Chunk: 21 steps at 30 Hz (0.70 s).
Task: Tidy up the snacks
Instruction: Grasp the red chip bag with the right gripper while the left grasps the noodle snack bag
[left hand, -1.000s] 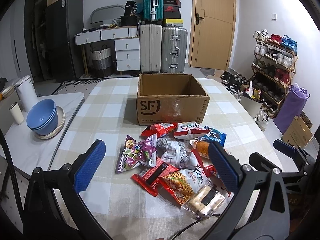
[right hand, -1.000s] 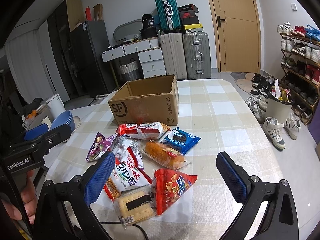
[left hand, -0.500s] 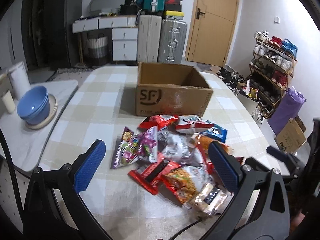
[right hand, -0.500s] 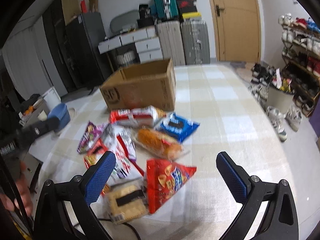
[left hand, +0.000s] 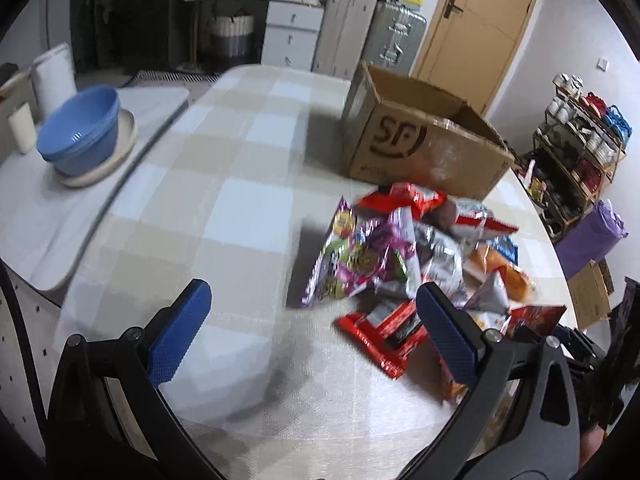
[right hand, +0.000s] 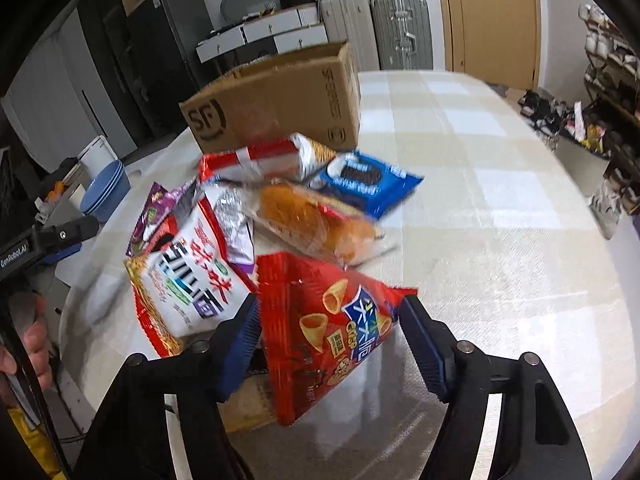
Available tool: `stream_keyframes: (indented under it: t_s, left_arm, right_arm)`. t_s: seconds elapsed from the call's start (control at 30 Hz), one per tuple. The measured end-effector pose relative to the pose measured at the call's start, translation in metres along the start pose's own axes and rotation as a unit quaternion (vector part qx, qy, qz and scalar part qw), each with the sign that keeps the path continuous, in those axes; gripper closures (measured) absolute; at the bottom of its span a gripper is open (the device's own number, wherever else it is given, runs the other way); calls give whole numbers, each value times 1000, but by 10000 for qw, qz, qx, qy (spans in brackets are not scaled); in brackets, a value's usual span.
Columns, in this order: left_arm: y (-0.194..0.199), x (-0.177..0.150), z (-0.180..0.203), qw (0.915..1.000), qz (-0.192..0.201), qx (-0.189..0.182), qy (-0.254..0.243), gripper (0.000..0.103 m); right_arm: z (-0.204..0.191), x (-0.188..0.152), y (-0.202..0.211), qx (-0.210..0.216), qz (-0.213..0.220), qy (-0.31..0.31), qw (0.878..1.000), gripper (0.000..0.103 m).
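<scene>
Several snack bags lie heaped on the checked tablecloth in front of an open cardboard box (left hand: pixel 420 148) (right hand: pixel 280 100). My right gripper (right hand: pixel 332 320) is down at the near end of the heap, its jaws closing on a red cone-snack bag (right hand: pixel 320 344) that both blue pads touch. Beside that bag lie a white noodle bag (right hand: pixel 192 276), an orange bread pack (right hand: pixel 316 220) and a blue cookie pack (right hand: pixel 368 180). My left gripper (left hand: pixel 312 292) stands open with nothing between its fingers, low at the heap's left edge near a purple bag (left hand: pixel 360 256) and a red bar pack (left hand: pixel 388 332).
Stacked blue bowls (left hand: pixel 80 128) on a plate and a white cup (left hand: pixel 20 128) sit on a side surface to the left. The table edge curves off at the right, with shoe racks (left hand: pixel 580 148) beyond. A hand (right hand: pixel 32 340) holds the left gripper's handle.
Both grippers have sunk toward the heap. The left view has swung left, so the snacks now sit to its right. The right jaws have narrowed from wide open onto the red bag.
</scene>
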<state>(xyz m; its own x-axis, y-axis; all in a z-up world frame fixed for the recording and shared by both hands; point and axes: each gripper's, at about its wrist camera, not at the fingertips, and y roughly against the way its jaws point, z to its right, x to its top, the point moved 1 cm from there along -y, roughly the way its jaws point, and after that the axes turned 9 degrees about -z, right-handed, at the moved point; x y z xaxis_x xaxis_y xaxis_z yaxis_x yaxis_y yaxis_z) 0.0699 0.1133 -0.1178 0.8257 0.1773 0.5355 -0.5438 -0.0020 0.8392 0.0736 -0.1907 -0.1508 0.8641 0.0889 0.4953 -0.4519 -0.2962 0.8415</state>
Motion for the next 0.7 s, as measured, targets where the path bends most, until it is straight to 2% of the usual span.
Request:
stream_keyframes:
  t_s: [0.07,0.13,0.23,0.4,0.5,0.63,0.7]
  left_arm:
    - [-9,-7,1,9997,-239,-59,-50,1]
    - [-17,-14,7,9986,-493,-147,-94,1]
    - [-15,-21,16,9962,-780,-271,-277,1]
    - [-7,-26,49,9907,-931,-640,-760,1]
    - [-14,-24,79,9854,-970,-827,-1127,1]
    - [-32,-22,114,9791,-1051,-1113,-1336,1]
    - [-47,-16,129,9770,-1141,-1016,-1491,1]
  right_arm:
    - [0,-2,0,17,85,14,10000,37]
    - [0,-4,1,-10,154,33,9999,48]
    - [6,-5,4,208,210,-34,9996,55]
    - [9,-8,8,343,307,-27,9989,60]
    - [13,-9,11,465,365,-115,9982,62]
    - [17,-14,16,553,423,-176,9974,62]
    - [18,-15,17,557,441,-180,9973,62]
